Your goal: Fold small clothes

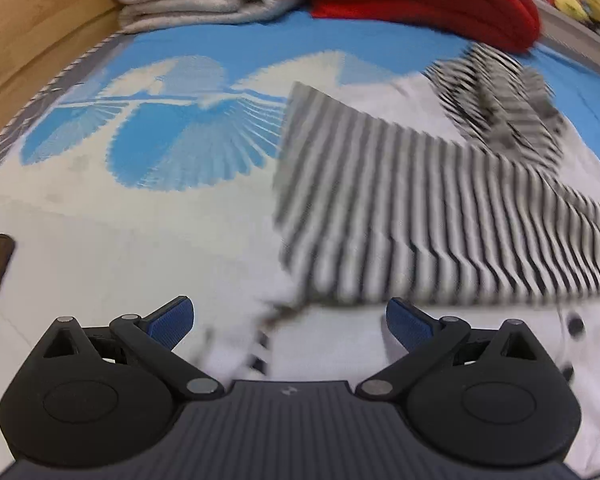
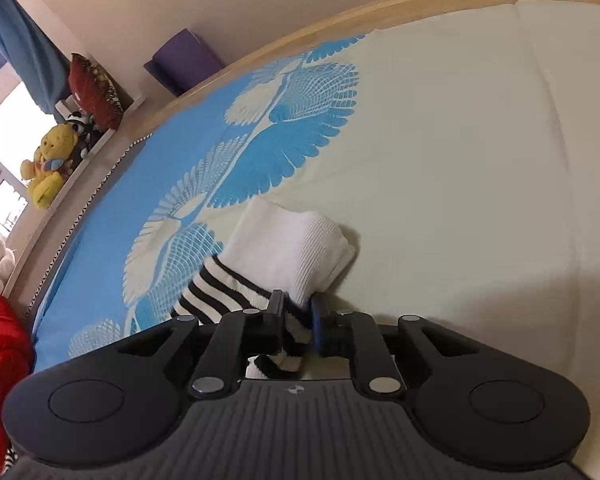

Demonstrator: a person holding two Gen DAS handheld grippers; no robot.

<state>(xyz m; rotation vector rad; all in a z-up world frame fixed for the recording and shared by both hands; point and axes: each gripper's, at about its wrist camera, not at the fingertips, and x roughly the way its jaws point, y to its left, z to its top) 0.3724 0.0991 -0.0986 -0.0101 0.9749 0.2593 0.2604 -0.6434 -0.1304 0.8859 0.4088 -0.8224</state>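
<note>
Black-and-white striped sock (image 2: pixel 236 296) pinched in right gripper (image 2: pixel 298 316); left gripper (image 1: pixel 290 322) gapes empty.

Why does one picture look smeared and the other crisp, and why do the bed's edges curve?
Left wrist view: motion blur smears the striped garment, worst at its lifted corner; the open left gripper stays crisp. Right wrist view: sharp, showing the right gripper shut on the striped sock and casting a soft shadow. Both views: fisheye lenses bend the wooden bed frame.

The left tongs (image 1: pixel 290 322) stood wide apart, tilted down over the bed (image 2: pixel 460 140). The right tongs (image 2: pixel 296 320), angled down toward it, were clamped on cloth.
</note>
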